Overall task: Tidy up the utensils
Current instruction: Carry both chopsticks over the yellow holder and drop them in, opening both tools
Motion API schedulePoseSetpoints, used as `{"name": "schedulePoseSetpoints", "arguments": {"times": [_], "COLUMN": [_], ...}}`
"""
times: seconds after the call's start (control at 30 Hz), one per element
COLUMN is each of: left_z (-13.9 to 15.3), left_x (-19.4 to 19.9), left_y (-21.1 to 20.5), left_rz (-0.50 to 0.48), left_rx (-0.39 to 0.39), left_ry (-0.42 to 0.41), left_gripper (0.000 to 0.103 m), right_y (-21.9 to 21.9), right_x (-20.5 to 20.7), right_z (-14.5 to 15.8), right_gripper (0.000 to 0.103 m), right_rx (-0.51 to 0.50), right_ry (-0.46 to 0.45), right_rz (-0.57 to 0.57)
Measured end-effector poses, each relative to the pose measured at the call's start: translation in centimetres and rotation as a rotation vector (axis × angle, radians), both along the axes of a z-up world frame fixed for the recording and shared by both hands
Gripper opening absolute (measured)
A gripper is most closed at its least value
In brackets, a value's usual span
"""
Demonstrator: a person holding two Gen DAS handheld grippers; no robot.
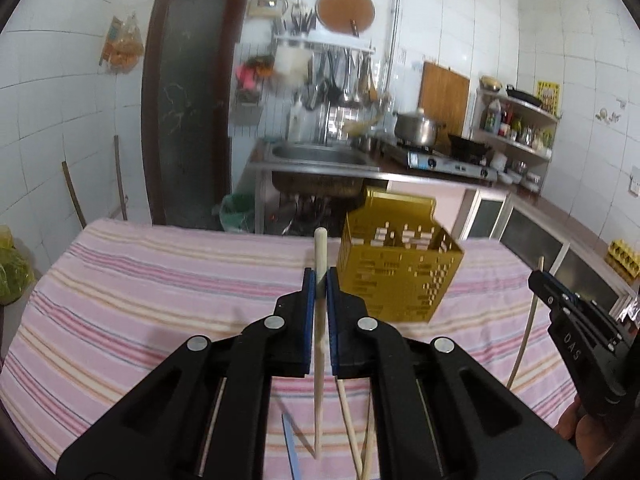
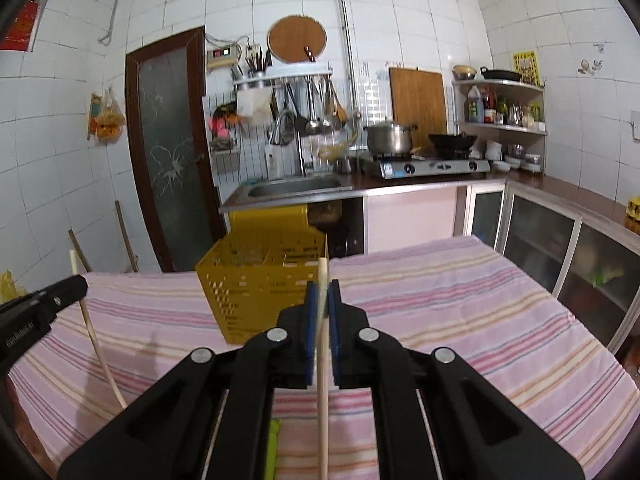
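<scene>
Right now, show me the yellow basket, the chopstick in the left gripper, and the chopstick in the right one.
yellow basket point(image 2: 248, 292): right wrist view, perforated front wall.
left chopstick point(image 1: 320, 248): left wrist view, shaft above the pads.
right chopstick point(image 2: 323, 276): right wrist view, shaft above the pads.

Each hand-held gripper is showing as a matte black plastic frame. The left hand-held gripper point(image 1: 321, 280) is carrying two angular fingers, each one faced on its inner side with a blue pad point(image 1: 308, 320). Round silver pivot pins point(image 1: 274, 322) are sitting at the linkage joints, two per side. Triangular cut-outs are lightening the rear arms. The right hand-held gripper point(image 2: 322, 296) is presenting the same build: black fingers, blue pads, silver pins. White lettering is running along each gripper's black side casing where the neighbouring camera is catching it.
</scene>
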State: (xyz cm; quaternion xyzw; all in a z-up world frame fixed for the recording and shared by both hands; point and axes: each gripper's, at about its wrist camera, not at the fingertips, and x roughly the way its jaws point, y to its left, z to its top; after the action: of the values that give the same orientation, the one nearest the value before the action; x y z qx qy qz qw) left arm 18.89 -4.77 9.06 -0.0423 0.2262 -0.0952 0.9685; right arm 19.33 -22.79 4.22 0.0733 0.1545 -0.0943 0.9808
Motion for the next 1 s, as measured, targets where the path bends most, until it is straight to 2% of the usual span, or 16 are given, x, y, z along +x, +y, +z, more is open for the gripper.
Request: {"name": "schedulePoseSetpoints", "arguments": {"times": [0.33, 0.5, 0.7, 0.83, 0.93, 1.0], "left_z": [1.4, 4.1, 10.3, 13.6, 14.3, 13.6], "left_x": [0.3, 1.6, 4.4, 7.2, 9.7, 11.7], "left_y": [0.1, -0.4, -1.7, -3.4, -5.0, -6.0], "left_rz": [0.0, -0.009, -0.032, -0.044, -0.058, -0.069], "left_rx": [-0.004, -0.015, -0.061, -0.078, -0.078, -0.081], "left_ry": [-0.063, -0.109, -0.21, -0.286, -0.297, -0.282], "left_gripper": [0.004, 0.004, 0.004, 0.005, 0.004, 0.004], "right_y": [0.0, -0.3, -1.1, -1.6, -1.8, -1.7], "right_x": [-0.4, 0.2, 3.3, 5.8, 8.4, 10.2], "right_z": [1.8, 5.0, 11.0, 13.7, 14.5, 14.1], "right_gripper": [0.006, 0.006, 0.006, 0.006, 0.006, 0.006], "right_rx": [-0.012, -0.017, -0.037, -0.022, -0.02, -0.031], "right_ry": [-0.093, -0.15, -0.244, -0.285, -0.29, -0.283], "right_rz": [0.001, 0.003, -0.009, -0.015, -0.012, -0.013]}}
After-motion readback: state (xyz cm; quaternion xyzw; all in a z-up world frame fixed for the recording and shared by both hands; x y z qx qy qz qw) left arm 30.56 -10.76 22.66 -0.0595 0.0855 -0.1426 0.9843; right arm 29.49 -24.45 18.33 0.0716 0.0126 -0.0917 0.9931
